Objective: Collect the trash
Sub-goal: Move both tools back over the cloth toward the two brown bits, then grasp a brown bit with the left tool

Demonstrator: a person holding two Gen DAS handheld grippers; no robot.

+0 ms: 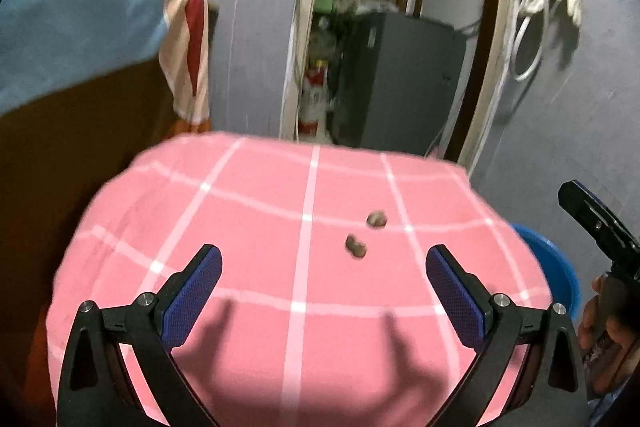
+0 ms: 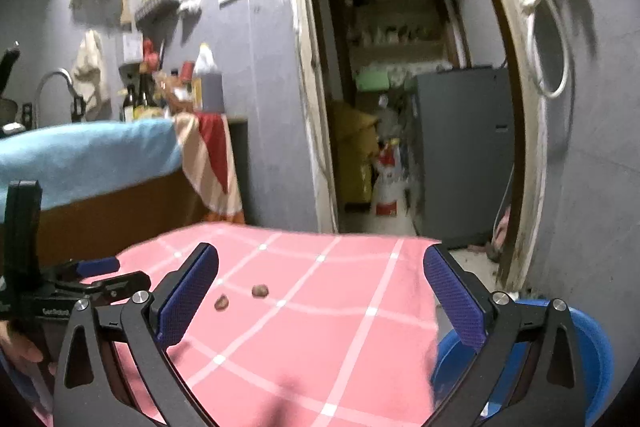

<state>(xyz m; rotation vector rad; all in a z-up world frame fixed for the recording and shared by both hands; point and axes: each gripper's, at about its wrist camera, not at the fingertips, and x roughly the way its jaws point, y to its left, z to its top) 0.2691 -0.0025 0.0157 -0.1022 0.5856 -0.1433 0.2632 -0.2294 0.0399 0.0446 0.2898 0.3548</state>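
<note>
Two small brown scraps of trash lie on the pink checked tablecloth: one nearer and one a little farther right. They also show in the right wrist view, the nearer and the farther. My left gripper is open and empty, just short of the scraps. My right gripper is open and empty, over the table's right side, with the scraps to its left. The left gripper shows at the left of the right wrist view.
A blue bin stands low beside the table's right edge, also in the left wrist view. A counter with a light blue cloth lies to the left. A doorway with a grey cabinet is behind the table.
</note>
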